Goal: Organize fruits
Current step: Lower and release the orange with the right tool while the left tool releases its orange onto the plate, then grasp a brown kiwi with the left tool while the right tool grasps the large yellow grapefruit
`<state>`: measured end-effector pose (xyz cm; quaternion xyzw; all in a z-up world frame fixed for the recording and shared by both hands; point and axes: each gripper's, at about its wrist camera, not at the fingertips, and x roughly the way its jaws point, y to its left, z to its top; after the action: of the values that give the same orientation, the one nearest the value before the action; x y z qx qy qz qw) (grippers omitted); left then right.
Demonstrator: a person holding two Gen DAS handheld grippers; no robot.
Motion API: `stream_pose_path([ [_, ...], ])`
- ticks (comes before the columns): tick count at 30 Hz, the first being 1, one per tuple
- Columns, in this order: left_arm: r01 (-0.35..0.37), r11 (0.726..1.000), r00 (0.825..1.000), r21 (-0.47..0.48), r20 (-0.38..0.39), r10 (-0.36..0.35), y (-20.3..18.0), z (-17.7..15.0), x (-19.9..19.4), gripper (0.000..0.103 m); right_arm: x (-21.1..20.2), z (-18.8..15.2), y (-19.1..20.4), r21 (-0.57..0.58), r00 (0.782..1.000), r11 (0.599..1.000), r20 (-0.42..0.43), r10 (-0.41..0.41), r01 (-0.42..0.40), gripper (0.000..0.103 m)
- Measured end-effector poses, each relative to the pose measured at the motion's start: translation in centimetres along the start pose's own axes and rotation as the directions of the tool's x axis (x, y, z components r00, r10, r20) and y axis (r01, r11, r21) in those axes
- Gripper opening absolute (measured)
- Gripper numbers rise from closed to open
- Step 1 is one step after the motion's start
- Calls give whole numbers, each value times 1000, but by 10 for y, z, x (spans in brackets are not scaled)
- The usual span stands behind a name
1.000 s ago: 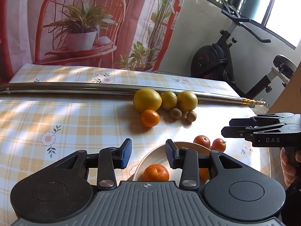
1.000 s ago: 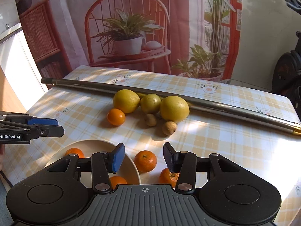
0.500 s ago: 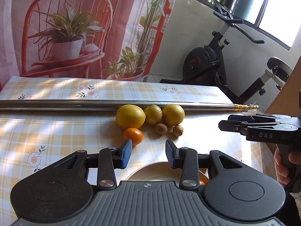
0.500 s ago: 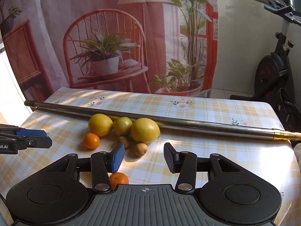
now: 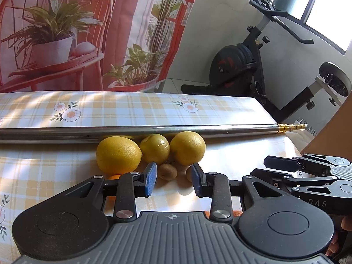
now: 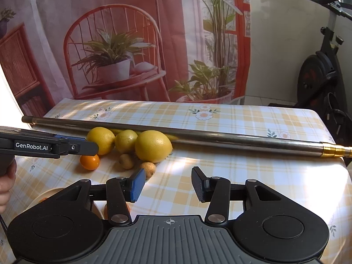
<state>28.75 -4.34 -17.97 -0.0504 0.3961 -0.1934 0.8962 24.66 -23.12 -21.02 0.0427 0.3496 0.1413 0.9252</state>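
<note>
Both tongs, left [image 5: 173,181] and right [image 6: 168,184], hang half open and empty. Ahead of them the lemons [image 5: 118,155] rest against a metal pole [image 5: 136,130], likely stopping rolling.

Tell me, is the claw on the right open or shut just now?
Open. The right gripper has a wide gap between its two pads, with only checked tablecloth showing through it and nothing held.

The left gripper [image 5: 173,181] hung with jaws apart before three yellow citrus fruits [image 5: 151,151] lined along a metal pole [image 5: 132,131].
</note>
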Motion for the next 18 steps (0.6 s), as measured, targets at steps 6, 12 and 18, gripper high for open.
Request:
stream_pose_path([
  [6, -58, 993, 997, 100, -42, 63, -14, 0, 32, 36, 7, -6, -13, 33, 1000, 999, -3, 14, -14, 43],
  [12, -82, 992, 993, 95, -77, 90, -13, -3, 48, 36, 11, -9, -23, 39, 1000, 999, -10, 8, -8, 43],
  [18, -107, 991, 988, 86, -99, 115, -12, -2, 59, 37, 15, -12, -29, 51, 1000, 999, -15, 15, -14, 43],
])
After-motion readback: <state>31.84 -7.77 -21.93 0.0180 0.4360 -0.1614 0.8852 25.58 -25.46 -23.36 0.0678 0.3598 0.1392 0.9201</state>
